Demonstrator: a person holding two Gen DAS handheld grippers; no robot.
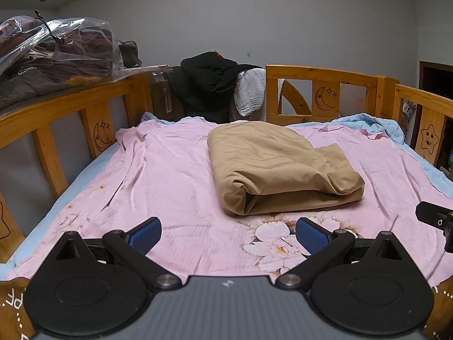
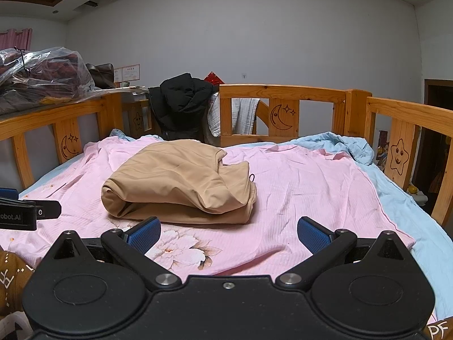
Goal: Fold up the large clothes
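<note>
Pale grey walls and a honey-coloured wooden bed rail [image 1: 320,73] carved with moons and stars close in a bed spread with a pink ribbed cotton sheet printed with flowers [image 1: 170,170], a light blue cover [image 2: 396,198] showing at its edges. A black padded jacket [image 1: 206,85] hangs over the far rail, and a clear plastic bag of dark bedding [image 1: 56,48] sits on a ledge to the left.

On the middle of the pink sheet lies the tan, soft-fabric garment folded into a thick rectangular bundle [image 1: 277,167]. Its long axis runs roughly left to right across both views, with a rolled fold facing the cameras and a looser, rumpled flap at its right end.

The left gripper [image 1: 228,233] hangs low over the near part of the sheet, its blue-padded fingers [image 1: 145,235] spread wide and holding nothing; the bundle lies ahead of it and off to its right. The right gripper [image 2: 228,233] is likewise spread wide and empty, level with its partner, and the bundle lies ahead and to its left, its near edge just beyond the left fingertip. The bundle thus sits between the two tools, near to both, and neither touches it.

The garment looks already folded down, so what remains is probably a final fold or tidying of that loose right flap, which lies on the right gripper's side.
</note>
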